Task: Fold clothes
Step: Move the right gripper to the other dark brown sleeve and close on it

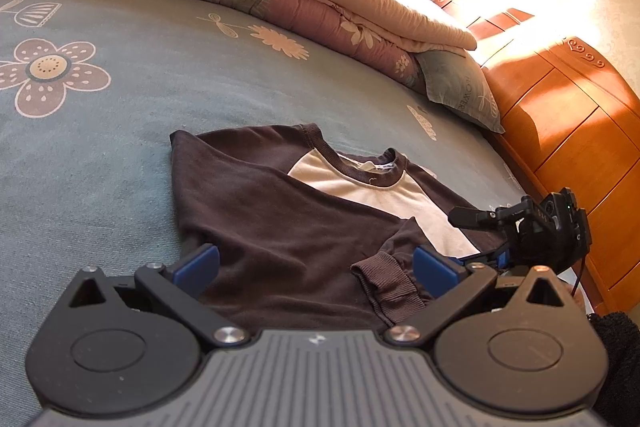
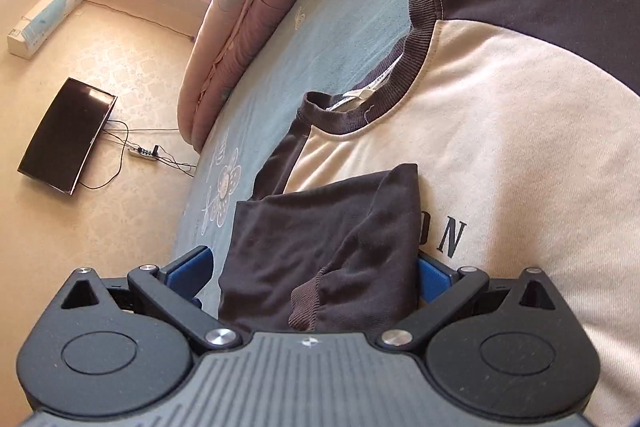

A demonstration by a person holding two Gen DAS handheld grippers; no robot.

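Dark brown and cream raglan sweatshirt at lower centre on blue floral bedsheet, left gripper and right gripper both spread wide, chest lettering partly hidden by folded sleeve.

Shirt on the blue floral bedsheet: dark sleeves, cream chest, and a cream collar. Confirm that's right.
Not quite. The collar is dark ribbed fabric like the sleeves, as the right wrist view shows. The shirt does lie on the blue floral bedsheet, with a cream chest.
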